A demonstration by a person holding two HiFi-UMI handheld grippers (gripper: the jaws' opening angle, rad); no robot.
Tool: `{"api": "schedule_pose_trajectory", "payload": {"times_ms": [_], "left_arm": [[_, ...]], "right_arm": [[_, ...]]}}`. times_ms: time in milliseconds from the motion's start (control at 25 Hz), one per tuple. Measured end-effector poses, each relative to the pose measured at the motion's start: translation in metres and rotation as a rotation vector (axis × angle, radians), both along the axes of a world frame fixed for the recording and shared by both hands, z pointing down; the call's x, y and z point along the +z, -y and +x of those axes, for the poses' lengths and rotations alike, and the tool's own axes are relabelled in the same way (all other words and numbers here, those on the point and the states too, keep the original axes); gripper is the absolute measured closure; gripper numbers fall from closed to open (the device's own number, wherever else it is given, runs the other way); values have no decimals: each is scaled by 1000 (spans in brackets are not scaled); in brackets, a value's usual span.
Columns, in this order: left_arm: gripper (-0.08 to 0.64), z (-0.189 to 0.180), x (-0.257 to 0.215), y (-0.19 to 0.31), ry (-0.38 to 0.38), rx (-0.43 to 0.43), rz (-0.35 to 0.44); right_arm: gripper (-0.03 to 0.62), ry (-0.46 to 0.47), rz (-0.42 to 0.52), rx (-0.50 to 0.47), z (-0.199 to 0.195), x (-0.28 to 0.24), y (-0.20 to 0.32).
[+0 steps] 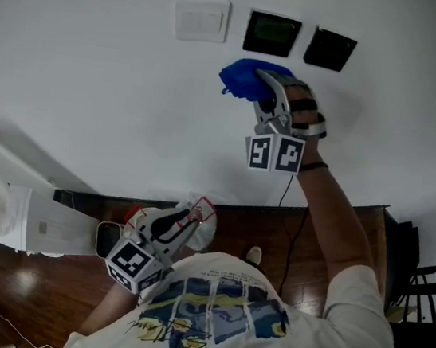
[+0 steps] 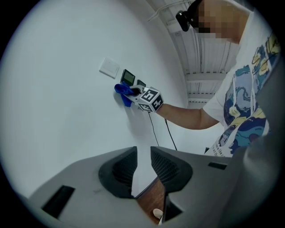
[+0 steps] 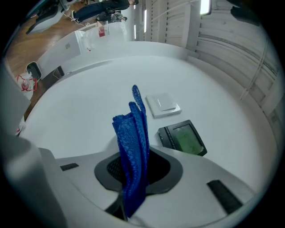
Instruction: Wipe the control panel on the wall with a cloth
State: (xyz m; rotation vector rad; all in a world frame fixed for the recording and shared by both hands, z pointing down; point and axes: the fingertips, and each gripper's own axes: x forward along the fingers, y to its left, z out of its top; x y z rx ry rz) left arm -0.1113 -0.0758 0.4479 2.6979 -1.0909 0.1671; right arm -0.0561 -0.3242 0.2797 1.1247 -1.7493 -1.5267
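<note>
On the white wall hangs the control panel (image 1: 271,34), a dark square with a greenish screen; it also shows in the right gripper view (image 3: 182,138) and the left gripper view (image 2: 128,77). My right gripper (image 1: 265,79) (image 3: 136,164) is shut on a folded blue cloth (image 1: 243,78) (image 3: 133,147). The cloth is held against the wall just below and left of the panel. My left gripper (image 1: 196,213) (image 2: 143,153) hangs low near my body, holding nothing, with a narrow gap between its jaws.
A white switch plate (image 1: 200,19) sits left of the panel and a second dark panel (image 1: 330,49) right of it. A thin cable (image 1: 286,191) runs down the wall to the wooden floor. A white bagged object (image 1: 3,215) stands at the left and black chair frames (image 1: 419,286) at the right.
</note>
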Motion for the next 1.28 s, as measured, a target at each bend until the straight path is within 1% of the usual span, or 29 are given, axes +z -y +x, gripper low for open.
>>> {"api": "schedule_pose_trajectory", "payload": {"times_ms": [120,280,440,600,760,920,1160,1280], "left_arm": [[488,3,-1,1,2,6,0],[488,5,2,0,11,11,-1],[488,16,-2,3,4,26,3],[488,26,-4,5,0,36,10],[488,36,-6,8,-3,40,13],[488,45,-8,9,-4,30,4],[488,60,-12,17,-5,18,2],[488,65,-10,21,9,24,6]], "right_arm": [[508,28,27,-16,5,-20,-14],[508,67,108,-21,29,-61,-41],[508,74,192,32,68,-104,-42],[508,55,221,76,99,-122,-28],[508,37,220,89,117,-125,-12],[508,16,210,77,122,-118,-6],[508,-2,167,43,123,-83,-3],[508,-6,146,28,121,-60,-3]]}}
